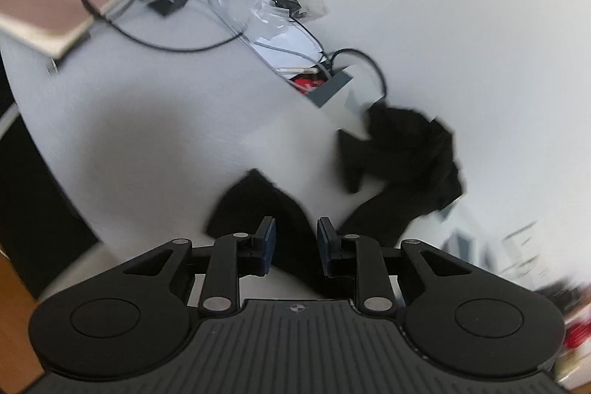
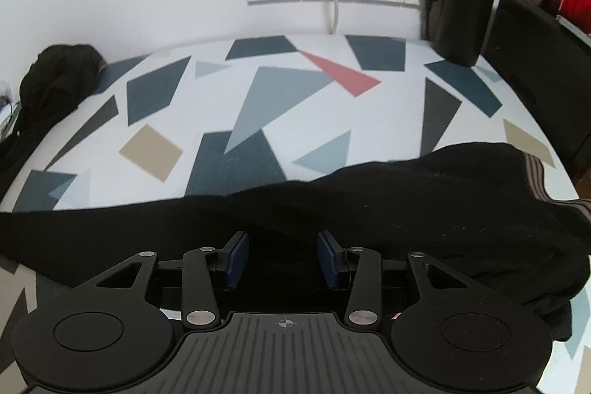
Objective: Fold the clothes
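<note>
Right claw (image 2: pixel 283 259) gapes wide, empty, over a black garment (image 2: pixel 369 202) on the patterned table (image 2: pixel 258 98); crumpled black clothes (image 2: pixel 55 76) sit at 10 o'clock. Left claw (image 1: pixel 295 244) is parted, gripping nothing.

left gripper (image 1: pixel 295 248): we see black linkage arms, silver pivot screws and dark blue finger pads (image 1: pixel 269 242).
right gripper (image 2: pixel 283 259): we see the same black build, blue pads (image 2: pixel 237 259) and silver screws.
bodies: ribbed grey-black plates with a small crosshair mark, flanked by round black discs.
blur: the left view smears, so its finer markings may escape us.
</note>
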The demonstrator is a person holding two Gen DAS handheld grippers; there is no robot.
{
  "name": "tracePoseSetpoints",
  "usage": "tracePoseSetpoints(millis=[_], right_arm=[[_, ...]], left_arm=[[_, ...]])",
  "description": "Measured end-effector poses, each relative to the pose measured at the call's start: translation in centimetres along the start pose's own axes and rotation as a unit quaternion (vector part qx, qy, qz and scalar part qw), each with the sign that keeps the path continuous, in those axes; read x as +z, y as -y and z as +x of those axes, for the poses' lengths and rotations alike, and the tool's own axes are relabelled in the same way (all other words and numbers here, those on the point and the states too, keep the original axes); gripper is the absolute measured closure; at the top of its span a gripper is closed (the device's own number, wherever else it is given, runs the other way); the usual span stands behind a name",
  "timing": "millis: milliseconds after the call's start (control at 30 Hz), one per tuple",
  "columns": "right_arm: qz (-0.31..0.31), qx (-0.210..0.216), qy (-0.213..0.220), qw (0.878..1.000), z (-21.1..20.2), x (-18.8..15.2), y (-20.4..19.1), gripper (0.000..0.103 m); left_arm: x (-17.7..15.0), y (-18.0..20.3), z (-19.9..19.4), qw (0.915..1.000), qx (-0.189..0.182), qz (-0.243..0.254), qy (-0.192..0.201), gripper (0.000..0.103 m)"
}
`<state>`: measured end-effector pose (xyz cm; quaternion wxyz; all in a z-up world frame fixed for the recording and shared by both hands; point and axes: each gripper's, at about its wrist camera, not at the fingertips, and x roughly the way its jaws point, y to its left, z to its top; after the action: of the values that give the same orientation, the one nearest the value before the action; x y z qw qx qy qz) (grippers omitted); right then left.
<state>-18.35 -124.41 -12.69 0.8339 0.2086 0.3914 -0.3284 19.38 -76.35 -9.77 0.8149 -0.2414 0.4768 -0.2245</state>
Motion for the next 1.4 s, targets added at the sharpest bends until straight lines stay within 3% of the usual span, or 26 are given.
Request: tracePoseSetpoints(millis=[100, 200, 333, 467, 500, 533, 667, 767, 867, 1100, 1267, 1400], right_arm=[[-0.008, 0.001, -0.006, 1.000, 0.5, -0.1, -0.8, 0.064], [-0.019, 0.006, -0.009, 1.000, 0.7, -0.2, -1.6, 0.063], [-0.028, 0.011, -0.010, 0.999, 0.6, -0.5, -2.4, 0.062], [-0.034, 0.010, -0.014, 0.999, 0.5, -1.0, -2.7, 0.059], [-0.034, 0.010, -0.016, 0.999, 0.6, -1.1, -2.6, 0.058], [-0.033, 0.010, -0.018, 0.999, 0.6, -1.2, -2.6, 0.057], [-0.023, 0.005, -0.025, 0.999, 0.9, -1.4, -2.1, 0.056], [-0.013, 0.003, -0.024, 1.000, 0.9, -1.2, -1.9, 0.056], [-0.007, 0.006, -0.022, 1.000, 0.8, -1.0, -1.8, 0.055], [-0.015, 0.002, -0.036, 0.999, 1.1, -1.6, -2.0, 0.053], [-0.036, -0.008, -0.048, 0.998, 1.1, -1.7, -2.7, 0.050], [-0.040, -0.012, -0.051, 0.998, 1.2, -1.8, -2.8, 0.049]], left_arm=[[0.5, 0.5, 2.2, 0.9996, -0.007, -0.021, -0.016, 0.068], [0.7, 1.7, 5.1, 0.9991, 0.021, -0.005, -0.036, 0.067], [0.7, 2.1, 8.1, 0.9957, 0.072, -0.008, -0.058, 0.075], [0.5, 1.1, 9.1, 0.9941, 0.077, -0.039, -0.065, 0.078], [0.5, 1.0, 9.2, 0.9942, 0.075, -0.044, -0.064, 0.088], [0.6, 1.2, 9.0, 0.9954, 0.065, -0.040, -0.057, 0.097], [1.0, 2.1, 8.0, 0.9990, 0.023, -0.023, -0.030, 0.098], [1.8, 3.4, 4.8, 0.9973, -0.067, 0.010, 0.029, 0.098], [2.6, 4.3, 1.8, 0.9852, -0.147, 0.038, 0.080, 0.098], [-0.4, -2.2, 4.2, 0.9984, -0.053, -0.011, 0.019, 0.098], [-1.3, -4.0, 5.0, 0.9988, -0.039, -0.030, 0.006, 0.097], [-1.0, -4.9, 5.3, 0.9982, -0.033, -0.049, 0.003, 0.080]])
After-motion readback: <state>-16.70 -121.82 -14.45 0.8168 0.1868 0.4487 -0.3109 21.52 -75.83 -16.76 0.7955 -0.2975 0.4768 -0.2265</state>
